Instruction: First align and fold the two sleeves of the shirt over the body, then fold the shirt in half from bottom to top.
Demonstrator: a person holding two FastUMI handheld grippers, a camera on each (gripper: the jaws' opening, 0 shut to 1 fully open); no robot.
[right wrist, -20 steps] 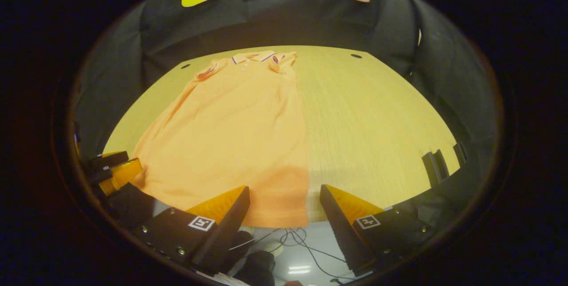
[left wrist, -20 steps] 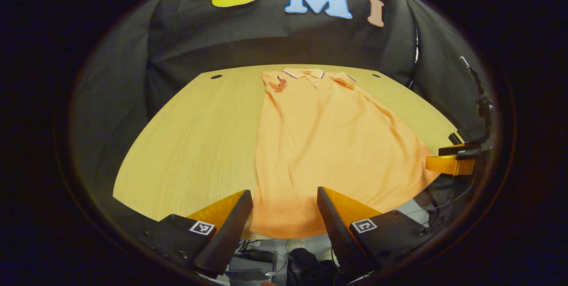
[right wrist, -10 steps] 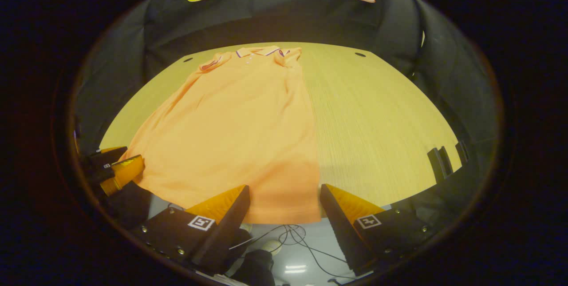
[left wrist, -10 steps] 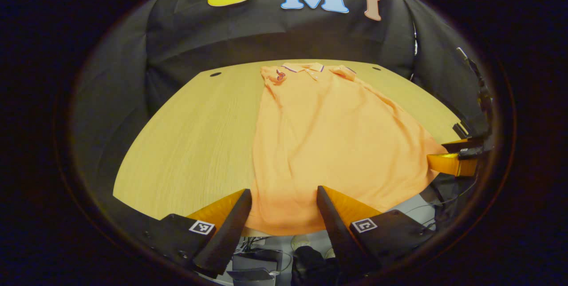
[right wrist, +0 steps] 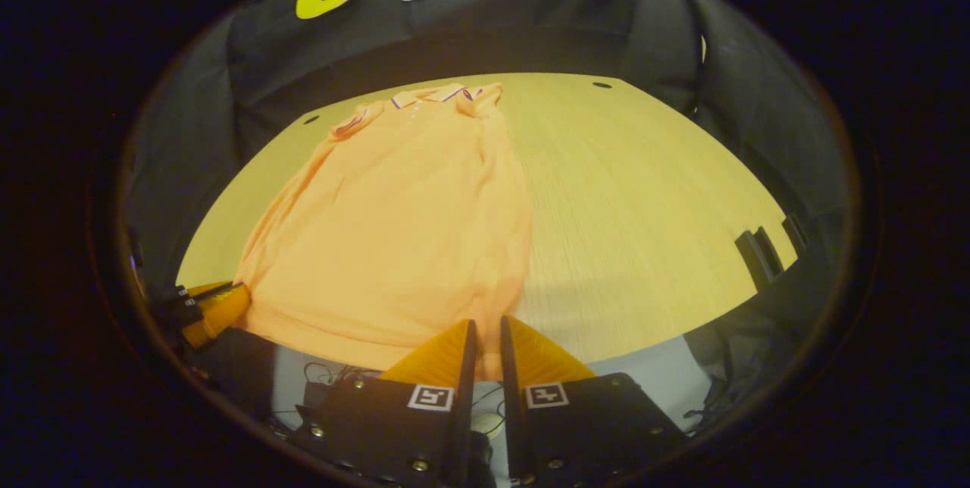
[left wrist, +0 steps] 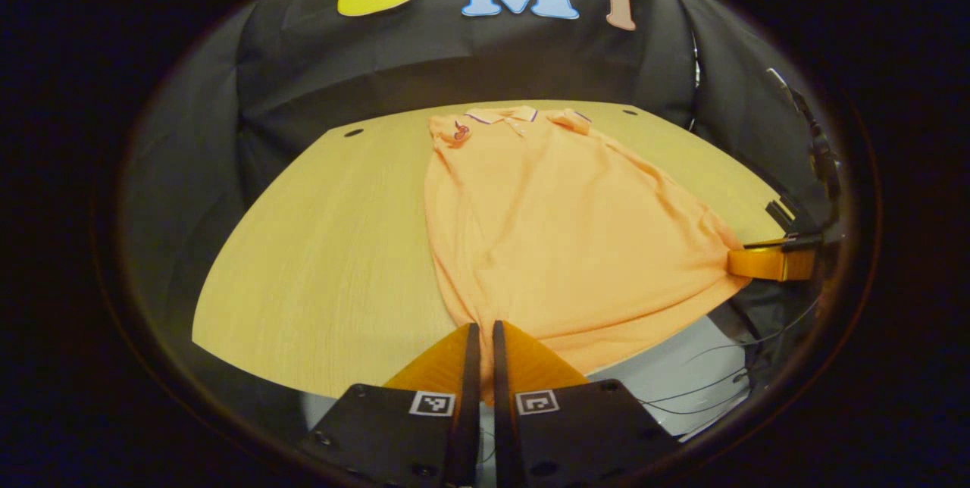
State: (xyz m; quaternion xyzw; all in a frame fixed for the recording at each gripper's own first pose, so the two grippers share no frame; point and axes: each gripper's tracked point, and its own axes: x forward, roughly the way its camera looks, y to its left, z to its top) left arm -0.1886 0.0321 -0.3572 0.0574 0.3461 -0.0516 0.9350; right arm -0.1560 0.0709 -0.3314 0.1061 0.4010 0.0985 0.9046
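Two grippers had each closed on a bottom corner of the orange shirt (left wrist: 561, 230), which lay flat on the wooden table (left wrist: 326, 245) with its collar (left wrist: 504, 115) at the far edge, toward 12 o'clock, and its hem hanging just over the near edge. In the left gripper view the left gripper (left wrist: 480, 336) stood at 6 o'clock, both fingers pressed together on the shirt's hem corner, only a thin strip of cloth showing between them. At 3 o'clock in that view the right gripper (left wrist: 769, 263) touched the opposite hem corner at the table's edge. In the right gripper view the right gripper (right wrist: 485, 333) sat at 6 o'clock, its fingers likewise drawn in on the hem, and the left gripper (right wrist: 216, 310) showed at about 8 o'clock against the other corner. Both sleeves (left wrist: 447, 132) appeared folded in near the collar, one bearing a small dark emblem. Nothing lay on the shirt's body between hem and collar. A few small dark holes (left wrist: 353, 132) marked the table's far corners, and black clips (right wrist: 758, 257) stood on its edge at 3 o'clock in the right gripper view. Cables (left wrist: 705, 389) trailed over the pale floor (left wrist: 667, 367) below the table's near edge, toward 5 o'clock. Black cloth (left wrist: 470, 56) backed the booth behind the table
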